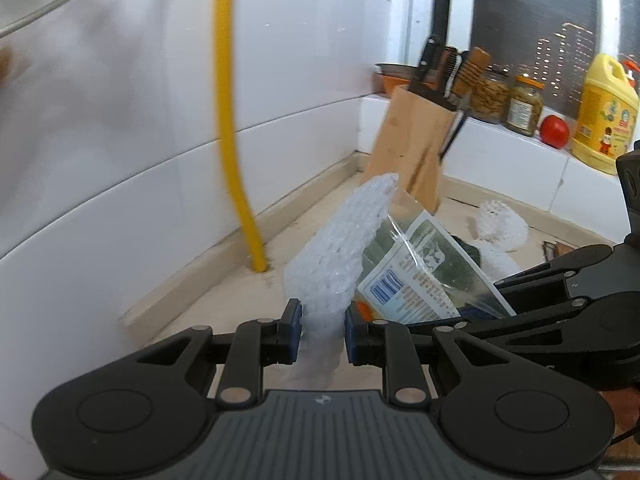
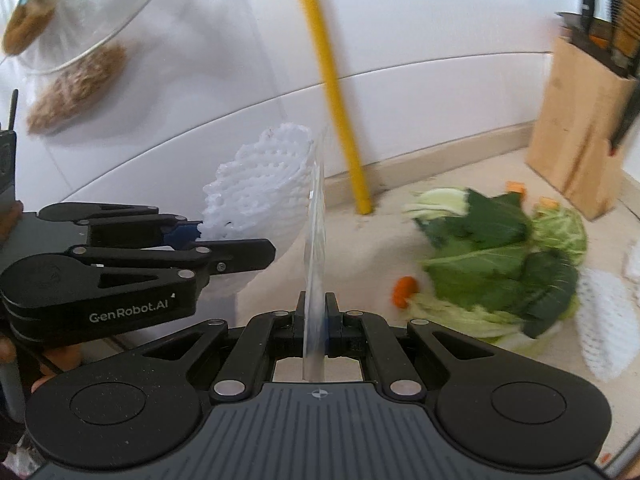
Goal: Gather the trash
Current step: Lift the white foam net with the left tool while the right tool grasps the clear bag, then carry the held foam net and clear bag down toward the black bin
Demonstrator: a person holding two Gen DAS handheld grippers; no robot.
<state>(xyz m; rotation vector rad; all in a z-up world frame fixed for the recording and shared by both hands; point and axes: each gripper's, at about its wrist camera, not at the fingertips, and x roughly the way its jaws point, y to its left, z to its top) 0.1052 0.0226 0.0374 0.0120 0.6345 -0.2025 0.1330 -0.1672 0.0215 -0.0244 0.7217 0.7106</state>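
Item: your left gripper [image 1: 323,330], fingers [image 1: 291,330] closed most of the way on a white foam fruit net [image 1: 340,240], which stands up from the pinch, lifted above the table [image 1: 224,292].

Item: your right gripper [image 2: 316,320], fingers [image 2: 333,312] nearly together, clamping a clear plastic wrapper [image 2: 316,240] edge-on; in the left wrist view the same wrapper [image 1: 424,276] shows a printed label and sits just beside the net, to its right.

Item: leafy vegetable scraps [image 2: 492,256], green and pale, piled on the table toward the back corner, with small orange carrot bits [image 2: 405,290] beside the pile.

Item: further white foam nets [image 2: 604,324] lying on the table at the right of the scraps.

Item: wooden knife block [image 1: 408,152], standing in the table's back corner against the tiled wall.

Item: yellow pipe [image 1: 232,120], rising from the table along the wall's edge.

Item: window ledge behind the block, carrying two jars [image 1: 524,106], a tomato [image 1: 554,131] and a yellow detergent bottle [image 1: 604,112].
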